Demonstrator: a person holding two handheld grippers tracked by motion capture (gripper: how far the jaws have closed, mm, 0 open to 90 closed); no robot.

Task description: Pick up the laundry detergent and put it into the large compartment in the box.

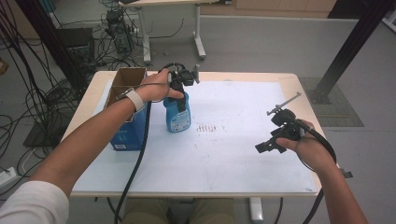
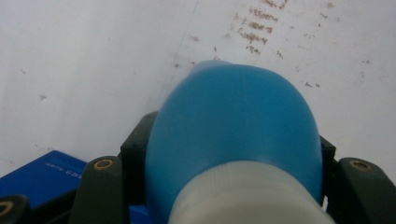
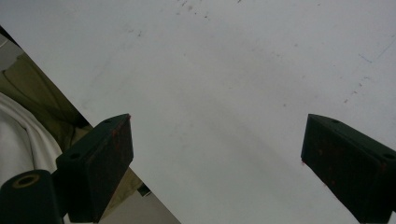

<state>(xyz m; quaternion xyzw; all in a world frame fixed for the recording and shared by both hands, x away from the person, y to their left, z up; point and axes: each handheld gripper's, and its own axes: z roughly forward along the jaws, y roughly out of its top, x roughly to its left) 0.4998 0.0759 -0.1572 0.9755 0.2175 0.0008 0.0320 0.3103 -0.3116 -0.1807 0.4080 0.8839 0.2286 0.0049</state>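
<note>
A blue plastic bottle (image 1: 178, 117) with a white neck stands upright on the white sheet (image 1: 233, 154), left of the middle. My left gripper (image 1: 179, 92) comes down on it from above, jaws shut on its shoulder just under the neck. In the left gripper view the bottle (image 2: 233, 126) sits between the two black jaws, with my left gripper (image 2: 231, 147) pressing on both sides. My right gripper (image 1: 268, 147) hovers over the sheet's right part, open and holding nothing. The right gripper view shows my right gripper (image 3: 217, 140) with its pads wide apart above bare white paper.
An open cardboard box with blue sides (image 1: 125, 133) stands right beside the bottle on its left, its blue corner (image 2: 42, 172) close to the jaws. The wooden table's edge (image 1: 196, 192) runs along the front. Cables and desk legs lie on the floor beyond the table.
</note>
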